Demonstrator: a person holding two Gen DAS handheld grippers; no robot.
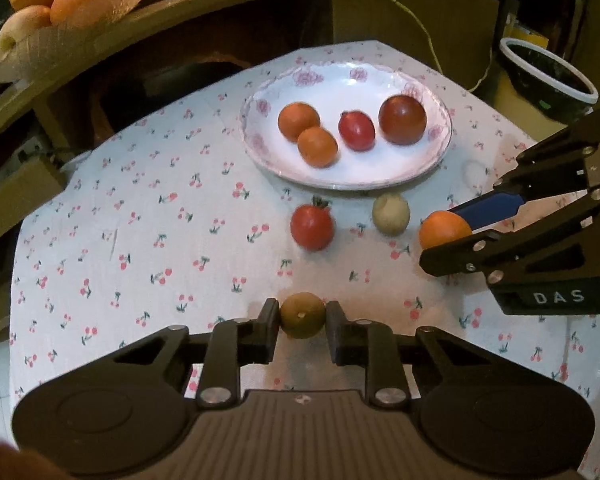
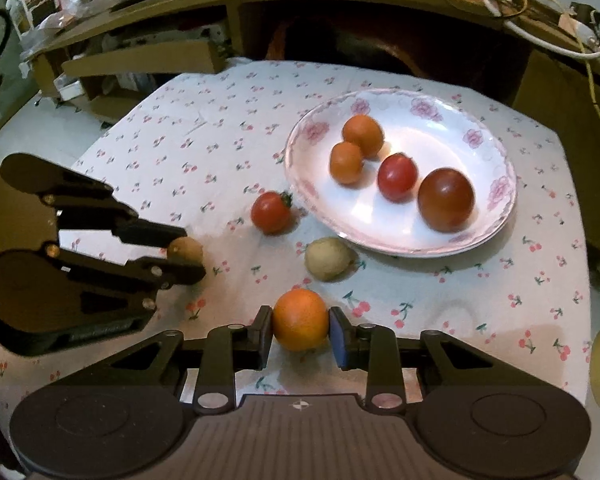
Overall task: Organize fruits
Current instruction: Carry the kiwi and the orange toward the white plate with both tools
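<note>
Lifting both fruits straight up before swinging toward the white floral plate [image 1: 440, 156] should avoid rolling neighbours: the left gripper [image 1: 302, 322] pinches a small olive-brown fruit [image 1: 302, 314], the right gripper [image 2: 300, 330] clamps a round orange fruit [image 2: 300, 318], both low over the cherry-print tabletop [image 1: 140, 220].

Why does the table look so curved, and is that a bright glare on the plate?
Left wrist view: the fisheye lens bends the shelf edge and the tablecloth. Right wrist view: lamp glare whitens the middle of the plate, and the dark red fruit shows a small highlight and looks slightly blurred.
</note>
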